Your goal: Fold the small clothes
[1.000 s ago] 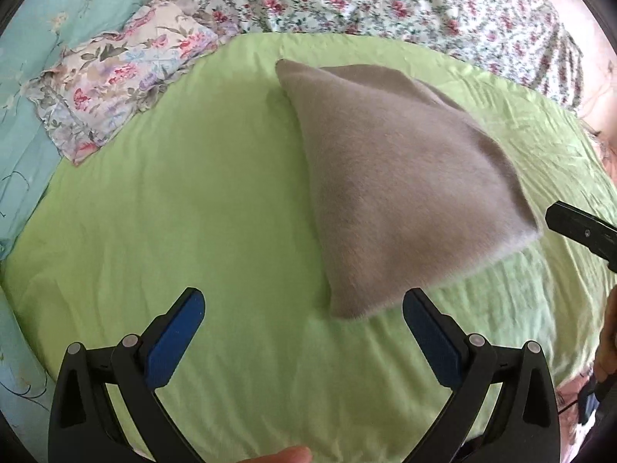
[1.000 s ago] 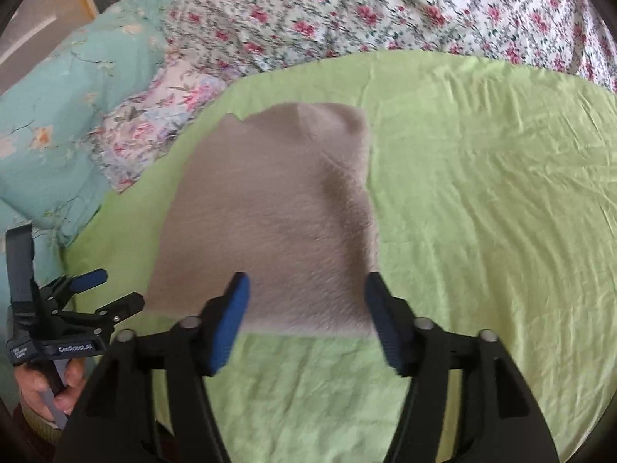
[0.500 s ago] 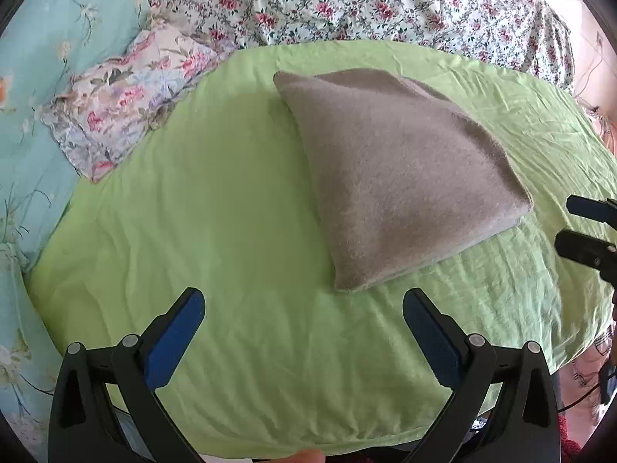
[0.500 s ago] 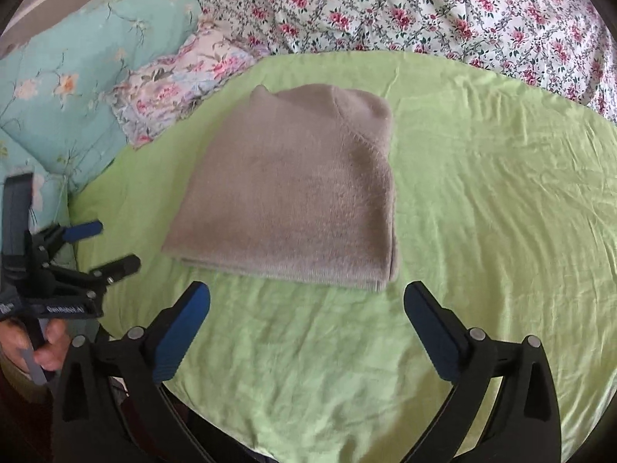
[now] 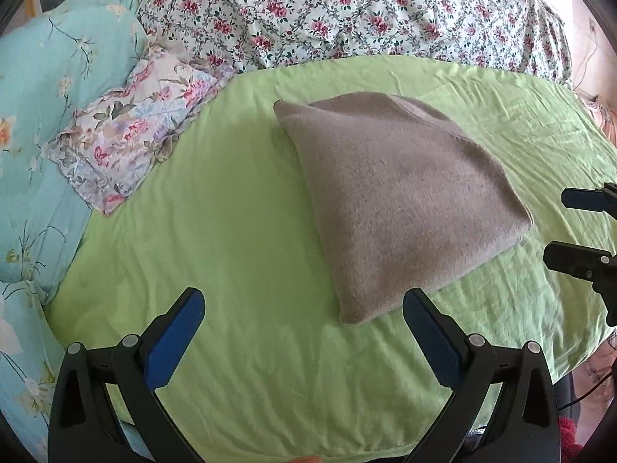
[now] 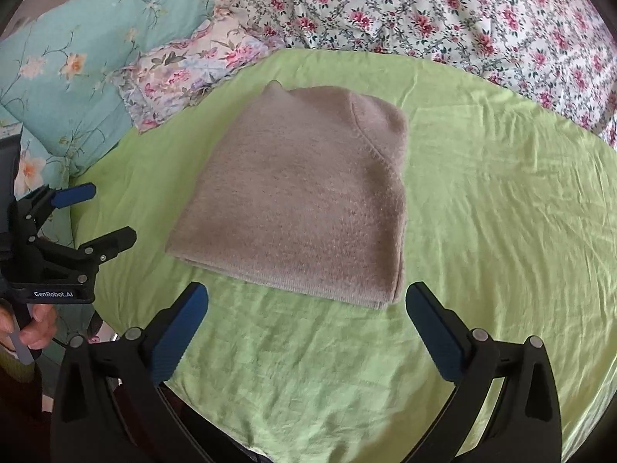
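Note:
A grey knitted garment [image 5: 401, 200] lies folded into a flat packet on the light green sheet [image 5: 231, 231]. In the right wrist view the same garment [image 6: 304, 200] lies just beyond my right gripper [image 6: 307, 293]. That gripper's jaws stand wide open over bare sheet, with nothing between them. My left gripper [image 5: 304, 301] is also wide open and empty, with the garment's near corner just ahead of its right finger. Each gripper shows in the other's view: the right gripper [image 5: 557, 227] at the right edge, the left gripper [image 6: 112, 212] at the left, held by a hand [image 6: 36, 324].
A flowered pillow [image 5: 135, 135] and a turquoise quilt [image 5: 46, 115] lie to the left of the sheet. A rose-patterned cover [image 5: 366, 11] runs along the back. The sheet's front edge falls away close below both grippers.
Both grippers have drawn back and up from the garment. The right gripper's jaws have spread from straddling the garment's front edge to wide open over bare sheet.

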The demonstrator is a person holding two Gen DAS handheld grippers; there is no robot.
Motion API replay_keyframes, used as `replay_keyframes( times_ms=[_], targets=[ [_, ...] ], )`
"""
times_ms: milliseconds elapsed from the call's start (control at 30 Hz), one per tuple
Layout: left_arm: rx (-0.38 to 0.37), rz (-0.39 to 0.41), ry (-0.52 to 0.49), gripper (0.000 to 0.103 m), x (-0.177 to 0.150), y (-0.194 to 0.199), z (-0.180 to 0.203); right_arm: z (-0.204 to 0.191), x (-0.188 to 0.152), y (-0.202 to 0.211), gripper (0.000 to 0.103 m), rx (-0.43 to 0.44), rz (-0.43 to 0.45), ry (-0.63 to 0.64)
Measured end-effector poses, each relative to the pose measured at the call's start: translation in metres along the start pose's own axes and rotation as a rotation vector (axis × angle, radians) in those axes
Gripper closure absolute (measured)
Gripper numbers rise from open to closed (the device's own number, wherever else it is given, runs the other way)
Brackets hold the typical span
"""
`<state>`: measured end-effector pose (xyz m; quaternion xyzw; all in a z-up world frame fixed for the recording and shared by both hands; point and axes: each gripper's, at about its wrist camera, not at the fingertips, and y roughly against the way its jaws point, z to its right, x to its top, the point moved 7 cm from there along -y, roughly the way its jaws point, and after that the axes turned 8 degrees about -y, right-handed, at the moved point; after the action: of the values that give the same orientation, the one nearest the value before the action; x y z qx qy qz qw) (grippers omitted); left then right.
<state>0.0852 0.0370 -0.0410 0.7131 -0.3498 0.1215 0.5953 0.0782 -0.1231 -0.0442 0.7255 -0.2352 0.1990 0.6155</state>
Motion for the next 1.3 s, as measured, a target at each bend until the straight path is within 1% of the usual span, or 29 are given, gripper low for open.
replay_keyframes(
  times_ms=[200, 567, 1133, 1300],
  targets=[
    [-0.001, -0.006, 0.028, 0.0, 0.006, -0.01, -0.009, 0.0, 0.008, -0.007, 0.001, 0.004, -0.009, 0.006],
    [0.0, -0.022, 0.034, 0.0, 0.017, -0.024, -0.012, 0.003, 0.02, -0.025, 0.001, -0.004, -0.047, -0.007],
    [0.003, -0.03, 0.03, 0.0, 0.031, -0.035, -0.01, 0.004, 0.036, -0.032, 0.001, 0.001, -0.048, 0.0],
    [0.002, -0.032, 0.032, 0.0, 0.033, -0.038, -0.01, 0.002, 0.035, -0.031, 0.001, 0.0, -0.048, -0.002]
  ],
)
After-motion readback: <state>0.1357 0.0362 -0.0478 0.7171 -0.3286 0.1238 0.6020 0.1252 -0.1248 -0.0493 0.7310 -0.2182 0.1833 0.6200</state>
